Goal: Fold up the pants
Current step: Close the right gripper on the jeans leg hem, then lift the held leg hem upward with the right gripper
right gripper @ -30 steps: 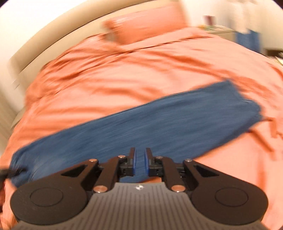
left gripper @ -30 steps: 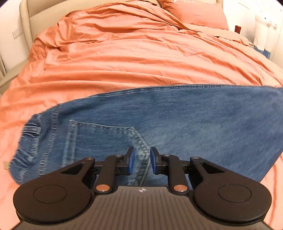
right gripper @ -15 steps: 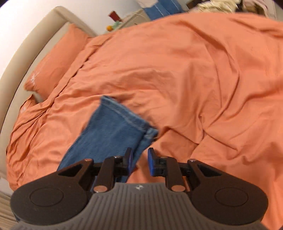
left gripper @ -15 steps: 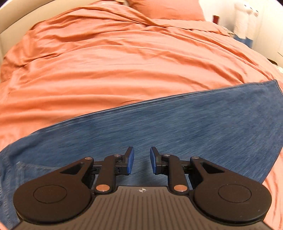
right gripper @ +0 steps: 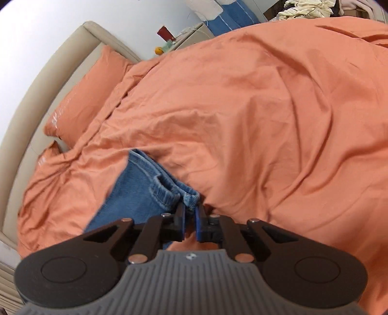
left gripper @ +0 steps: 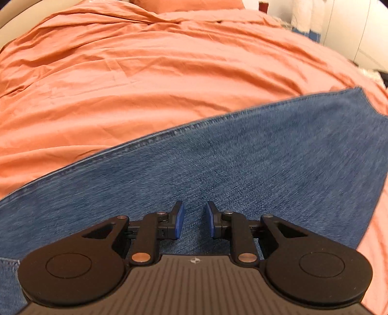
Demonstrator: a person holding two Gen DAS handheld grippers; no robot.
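Blue jeans [left gripper: 242, 164] lie flat on the orange duvet, folded lengthwise, legs running to the right. My left gripper [left gripper: 194, 218] is open and empty, hovering low over the middle of the legs. In the right wrist view the hem end of the jeans [right gripper: 150, 191] points toward me. My right gripper [right gripper: 190, 210] has its jaws closed narrowly on the near corner of the hem [right gripper: 190, 197].
The orange duvet [right gripper: 266, 109] covers the whole bed, with pillows [right gripper: 84, 97] by the beige headboard [right gripper: 48, 72]. A nightstand with small items [right gripper: 174, 41] stands beyond the bed. White objects [left gripper: 305, 14] stand at the far right.
My left gripper moved right along the jeans, from the pocket area to the legs. My right gripper swung to the hem end and closed on its corner.
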